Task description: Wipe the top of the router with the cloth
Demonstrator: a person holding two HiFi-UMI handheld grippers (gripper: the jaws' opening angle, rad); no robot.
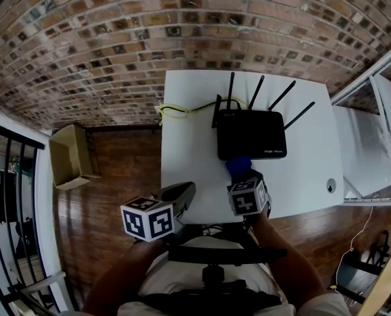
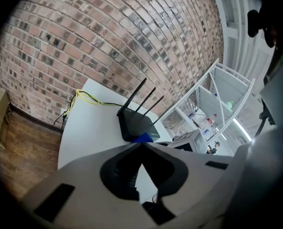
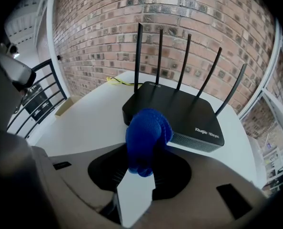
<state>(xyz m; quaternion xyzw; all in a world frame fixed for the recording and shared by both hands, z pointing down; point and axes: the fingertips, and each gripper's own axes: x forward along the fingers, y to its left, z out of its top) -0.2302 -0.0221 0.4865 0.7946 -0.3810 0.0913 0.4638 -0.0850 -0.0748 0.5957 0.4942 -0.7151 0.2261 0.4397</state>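
A black router (image 1: 251,133) with several upright antennas sits at the middle back of the white table (image 1: 189,157). My right gripper (image 1: 243,175) is shut on a bunched blue cloth (image 1: 237,166) just in front of the router's near edge, close to it. In the right gripper view the cloth (image 3: 146,136) sticks out of the gripper (image 3: 144,151) toward the router (image 3: 179,109). My left gripper (image 1: 182,191) hovers over the table's near left edge, shut and holding nothing. From the left gripper view (image 2: 141,146) the router (image 2: 136,125) and the cloth (image 2: 144,138) lie ahead.
A yellow cable (image 1: 174,110) runs off the table's back left corner. A round cable hole (image 1: 331,186) is near the table's right edge. A cardboard box (image 1: 70,155) stands on the wooden floor at left, beside a black railing (image 1: 4,196). White shelving (image 1: 373,143) stands at right.
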